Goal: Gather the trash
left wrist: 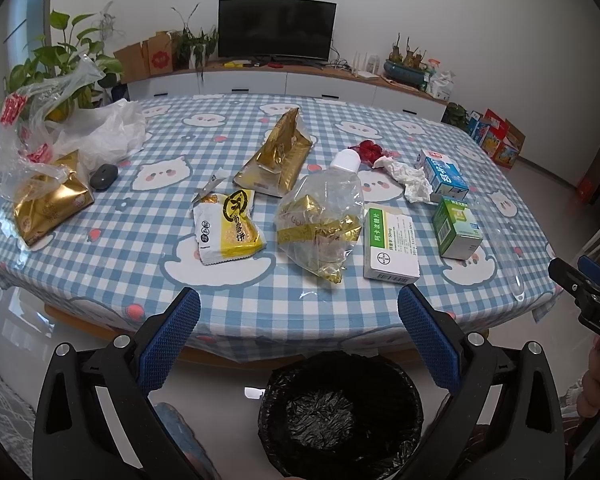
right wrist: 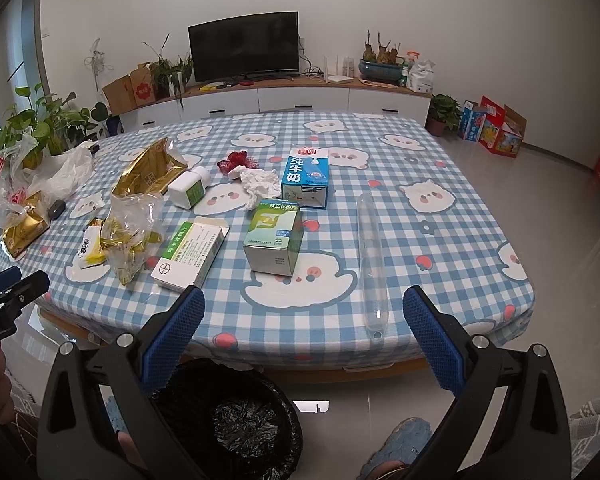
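Left gripper (left wrist: 299,334) and right gripper (right wrist: 304,334), held side by side, angle downward with jaws spread wide and empty.

White wall (left wrist: 420,8), television (left wrist: 277,30), tiled floor (right wrist: 560,184)

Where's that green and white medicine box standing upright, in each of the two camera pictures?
Left wrist view: the green box stands right of centre, near the table's right edge.
Right wrist view: the green box stands at centre, ahead of the open gripper.
Shared landmark: the blue milk carton just behind it.
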The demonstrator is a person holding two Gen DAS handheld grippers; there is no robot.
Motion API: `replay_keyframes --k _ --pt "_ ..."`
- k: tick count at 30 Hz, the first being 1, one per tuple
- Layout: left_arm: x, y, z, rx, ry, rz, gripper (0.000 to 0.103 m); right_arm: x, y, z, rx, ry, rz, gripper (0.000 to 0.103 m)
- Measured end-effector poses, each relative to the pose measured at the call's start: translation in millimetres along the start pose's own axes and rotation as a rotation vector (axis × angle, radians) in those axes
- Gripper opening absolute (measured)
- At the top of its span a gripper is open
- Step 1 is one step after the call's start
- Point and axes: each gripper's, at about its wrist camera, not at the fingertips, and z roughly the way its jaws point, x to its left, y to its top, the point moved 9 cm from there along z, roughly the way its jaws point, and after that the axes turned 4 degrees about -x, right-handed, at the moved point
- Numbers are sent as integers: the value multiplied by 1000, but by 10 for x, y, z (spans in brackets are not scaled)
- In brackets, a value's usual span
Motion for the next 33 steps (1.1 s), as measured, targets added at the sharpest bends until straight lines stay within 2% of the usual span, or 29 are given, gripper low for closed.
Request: replay_keyframes --k 14,18,24,25,29,30,33 --pt "-2 27 -12 -28 0 1 97 2 3 -7 -1 1 0 95" --pt "-3 -17 9 23 3 -1 97 1 7 -7 -2 1 0 95" --pt "1 -21 10 44 5 0 97 3 24 -18 -6 4 -2 95" --pt "-2 3 1 18 2 2 97 5 30 -19 -7 5 -3 95" --pt "-1 7 -21 46 1 7 97 51 66 -60 -16 8 -5 95" --pt "2 21 -32 42 -1 6 97 64 81 -67 -18 10 -7 95" --pt "31 139 -91 -35 -11 -9 97 111 141 -69 -24 15 -7 95"
